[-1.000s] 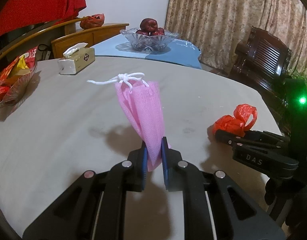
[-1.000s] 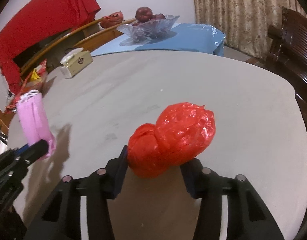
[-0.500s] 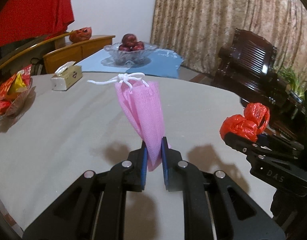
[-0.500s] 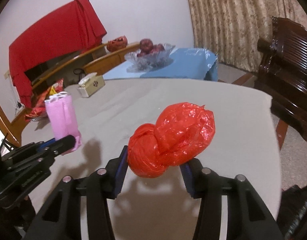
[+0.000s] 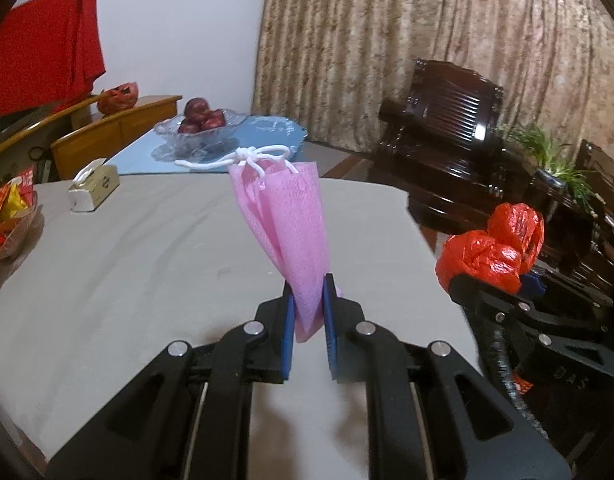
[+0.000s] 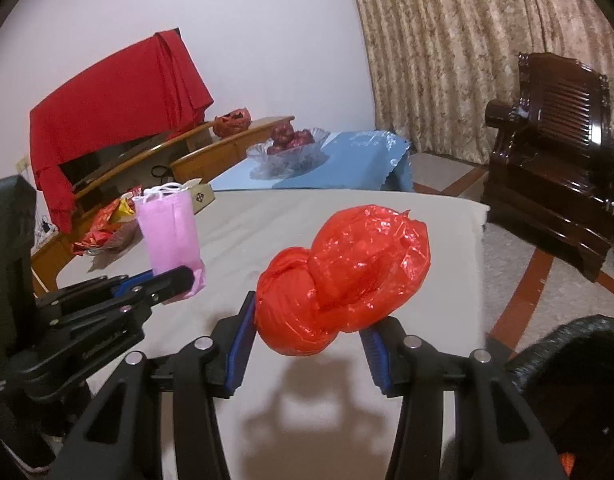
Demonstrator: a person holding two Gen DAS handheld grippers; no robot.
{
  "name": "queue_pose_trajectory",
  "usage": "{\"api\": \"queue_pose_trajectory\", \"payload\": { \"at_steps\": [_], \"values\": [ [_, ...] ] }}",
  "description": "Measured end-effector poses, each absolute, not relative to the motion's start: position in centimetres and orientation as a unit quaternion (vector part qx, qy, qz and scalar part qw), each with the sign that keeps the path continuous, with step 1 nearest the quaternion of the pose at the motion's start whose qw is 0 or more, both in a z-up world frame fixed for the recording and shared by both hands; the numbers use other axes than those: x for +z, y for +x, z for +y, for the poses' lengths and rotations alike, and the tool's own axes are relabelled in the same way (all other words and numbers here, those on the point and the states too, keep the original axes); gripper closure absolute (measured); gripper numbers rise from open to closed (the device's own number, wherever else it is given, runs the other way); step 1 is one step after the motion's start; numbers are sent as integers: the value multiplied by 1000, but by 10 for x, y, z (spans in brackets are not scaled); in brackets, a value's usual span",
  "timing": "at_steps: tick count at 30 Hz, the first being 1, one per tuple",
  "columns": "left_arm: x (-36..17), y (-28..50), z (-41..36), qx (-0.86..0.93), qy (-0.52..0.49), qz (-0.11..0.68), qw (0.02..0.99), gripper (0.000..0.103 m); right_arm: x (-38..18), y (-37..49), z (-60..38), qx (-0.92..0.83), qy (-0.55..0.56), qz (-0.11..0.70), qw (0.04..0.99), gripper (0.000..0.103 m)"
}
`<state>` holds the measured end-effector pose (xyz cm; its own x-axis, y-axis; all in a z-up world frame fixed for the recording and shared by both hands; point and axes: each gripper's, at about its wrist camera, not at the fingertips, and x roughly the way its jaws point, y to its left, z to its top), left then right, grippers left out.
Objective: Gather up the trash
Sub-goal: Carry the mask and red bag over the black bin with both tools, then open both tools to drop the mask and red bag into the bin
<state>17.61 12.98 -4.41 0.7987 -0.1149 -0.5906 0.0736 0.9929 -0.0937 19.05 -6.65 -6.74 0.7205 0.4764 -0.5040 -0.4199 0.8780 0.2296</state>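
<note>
My left gripper (image 5: 308,300) is clenched on the lower end of a pink face mask (image 5: 293,232), which stands up out of the blue pads with its knotted white ear loops (image 5: 247,158) at the top. The mask is lifted clear of the grey surface (image 5: 127,260) and casts a shadow on it below. My right gripper (image 6: 307,328) is grasping a crumpled red plastic bag (image 6: 347,276); the wad bulges up and over the two fingers and hangs above the surface, its shadow lying just in front of me. From the right wrist camera I see the left gripper (image 6: 179,280) off to my left with the mask (image 6: 171,236) upright in it, and from the left wrist camera the red bag (image 5: 491,248) sits in the right gripper (image 5: 487,284) off to my right, beyond the edge of the surface.

Farther back on the surface lie a tissue box (image 5: 93,190) and a dish of snack packets (image 5: 7,224) at the left edge. Behind it a glass bowl of red fruit (image 5: 201,124) stands on a blue cloth (image 5: 267,136). A dark wooden chair (image 5: 443,128) stands before the curtain (image 5: 427,40), and a red cloth (image 6: 115,108) is draped at the wall.
</note>
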Motion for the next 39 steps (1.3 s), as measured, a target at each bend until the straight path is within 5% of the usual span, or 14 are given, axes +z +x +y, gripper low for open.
{"api": "queue_pose_trajectory", "payload": {
  "at_steps": [39],
  "values": [
    [-24,119,-62,-242,33,294,924,91,-34,68,-239,72,71,225,969,54]
  ]
}}
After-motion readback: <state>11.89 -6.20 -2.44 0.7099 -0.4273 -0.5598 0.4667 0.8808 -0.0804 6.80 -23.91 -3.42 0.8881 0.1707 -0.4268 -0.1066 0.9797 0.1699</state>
